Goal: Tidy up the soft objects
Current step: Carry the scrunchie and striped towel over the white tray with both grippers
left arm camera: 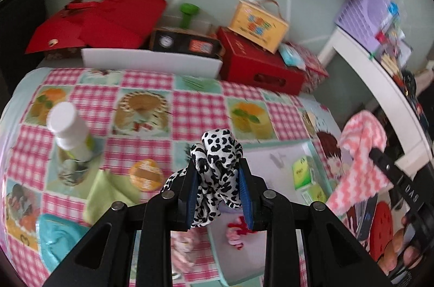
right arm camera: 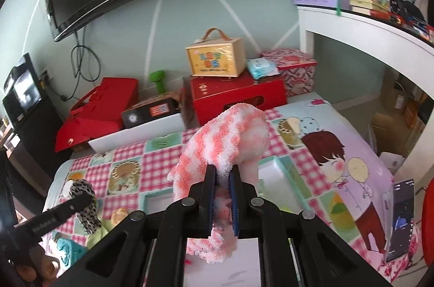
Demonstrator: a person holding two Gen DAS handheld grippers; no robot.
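From your left wrist camera, your left gripper (left arm camera: 218, 178) tilts down over the checked tablecloth (left arm camera: 146, 97), its blue pads clamped on a black-and-white spotted cloth (left arm camera: 217, 151) that bunches above the fingertips and trails below them. Ahead and to the left of it a white bottle (left arm camera: 69, 129) stands upright; a green cloth (left arm camera: 108, 192) and a teal one (left arm camera: 59, 241) lie nearer on the left. Below the jaws sits a pale tray (left arm camera: 271, 159) with small green packets (left arm camera: 306, 173). Far right, your other gripper (left arm camera: 379, 154) carries a pink-and-white fuzzy cloth (left arm camera: 360, 151).

From your right wrist camera, your right gripper (right arm camera: 223, 173) also points downward, pressed together on that fuzzy cloth (right arm camera: 225, 140), which humps above the tips and hangs beneath. The left gripper (right arm camera: 81, 201) with the spotted cloth (right arm camera: 86, 211) is low on the left.
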